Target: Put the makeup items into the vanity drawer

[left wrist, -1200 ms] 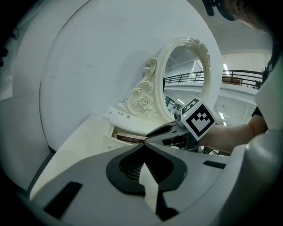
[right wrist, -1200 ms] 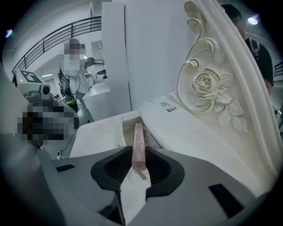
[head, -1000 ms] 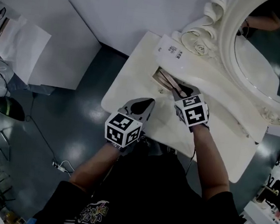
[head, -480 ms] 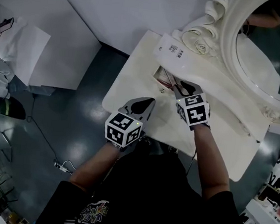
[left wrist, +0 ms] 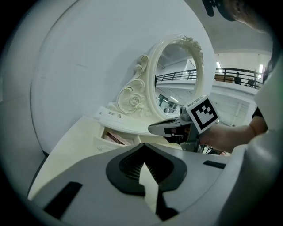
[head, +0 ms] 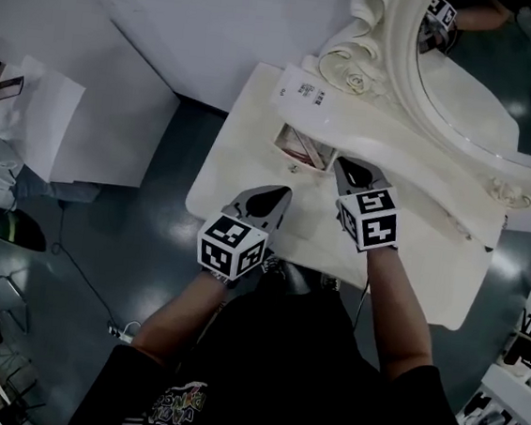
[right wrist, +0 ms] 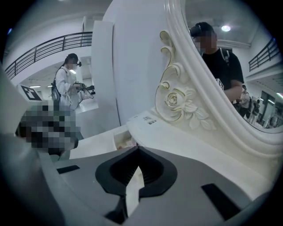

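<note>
The cream vanity (head: 237, 171) has its small drawer (head: 300, 150) pulled open, with pinkish makeup items (head: 306, 147) lying inside; the left gripper view also shows the drawer (left wrist: 116, 137). My right gripper (head: 348, 167) hovers just right of the drawer, above the tabletop. Its jaws have just closed and it is shut with nothing between them (right wrist: 138, 151). My left gripper (head: 280, 194) stays over the vanity's front part, below the drawer, shut and empty (left wrist: 143, 148). From the left gripper view, the right gripper (left wrist: 152, 128) hangs beyond the drawer.
An ornate oval mirror (head: 477, 88) with a carved rose frame (head: 355, 75) stands at the back of the vanity. A raised shelf with a printed label (head: 302, 90) runs above the drawer. A white board (head: 77, 121) lies on the floor to the left. A person (right wrist: 66, 88) stands far off.
My right gripper has pulled back out of the drawer and risen, and its jaws have gone from open to shut. The left gripper has stayed put.
</note>
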